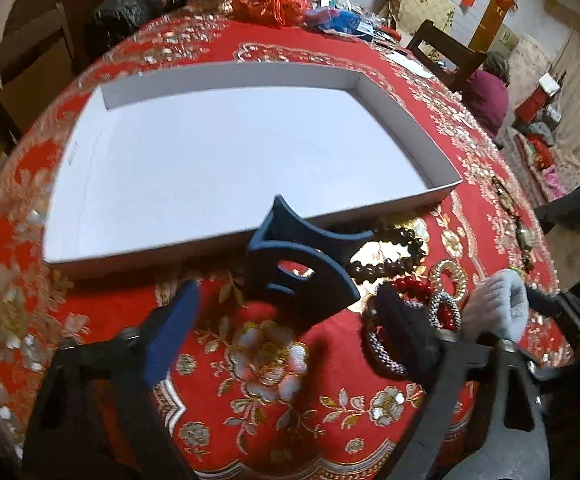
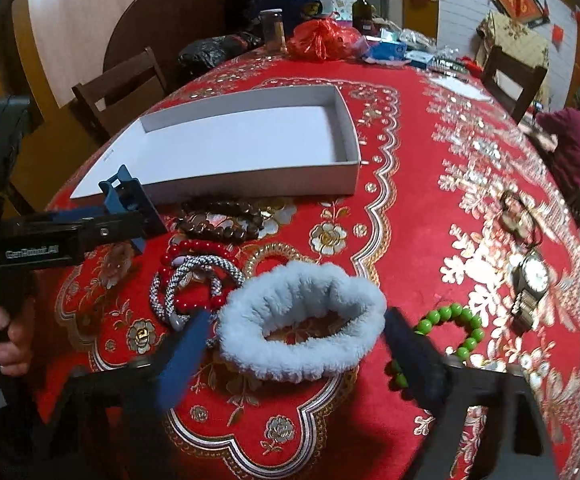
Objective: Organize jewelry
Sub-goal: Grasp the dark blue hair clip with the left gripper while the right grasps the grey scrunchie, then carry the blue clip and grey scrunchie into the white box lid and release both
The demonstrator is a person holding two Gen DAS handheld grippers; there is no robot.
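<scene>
Both black-framed handheld grippers, left gripper (image 2: 129, 204) and right gripper (image 2: 298, 354), carry blue finger pads (image 2: 181, 356); white lettering marks the left one's body.

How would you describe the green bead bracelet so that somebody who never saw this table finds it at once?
Start at the white box on the red tablecloth, then come toward the near edge to the fluffy pale blue band. The green bead bracelet lies just right of that band, with the wristwatch further right. It is the only bright green thing there.

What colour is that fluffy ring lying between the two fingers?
Pale blue-grey. The fluffy ring shows best in the right wrist view.
</scene>
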